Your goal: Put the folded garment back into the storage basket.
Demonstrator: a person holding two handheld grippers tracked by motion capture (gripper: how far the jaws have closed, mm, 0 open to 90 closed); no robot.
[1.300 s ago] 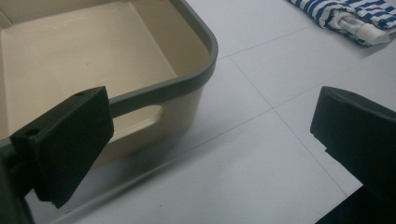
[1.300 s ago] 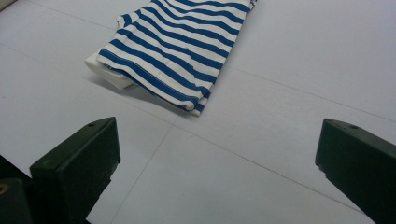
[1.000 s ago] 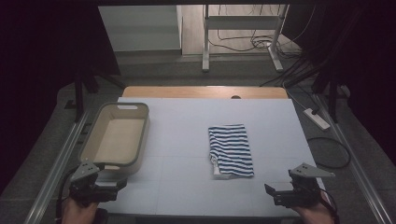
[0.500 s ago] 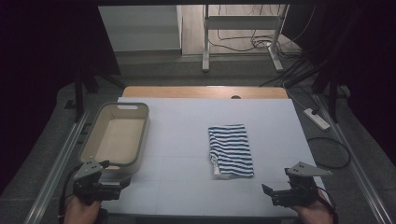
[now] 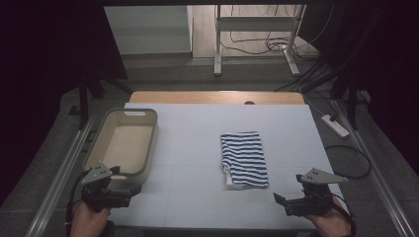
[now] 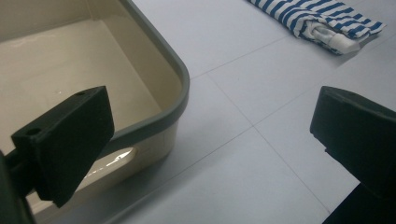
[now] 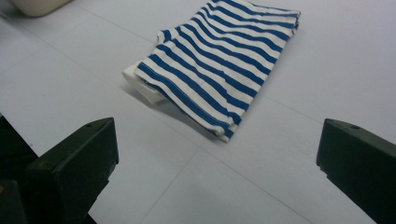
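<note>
Both grippers drawn back slightly toward table edge; jaws spread wide; striped cloth (image 5: 244,158) untouched

The left gripper's (image 6: 212,140) two black jaws stand wide apart, one over the corner of a beige plastic tub (image 6: 154,70); a folded blue-and-white striped cloth (image 6: 322,18) lies farther off on the white worktop (image 6: 233,154).
</note>
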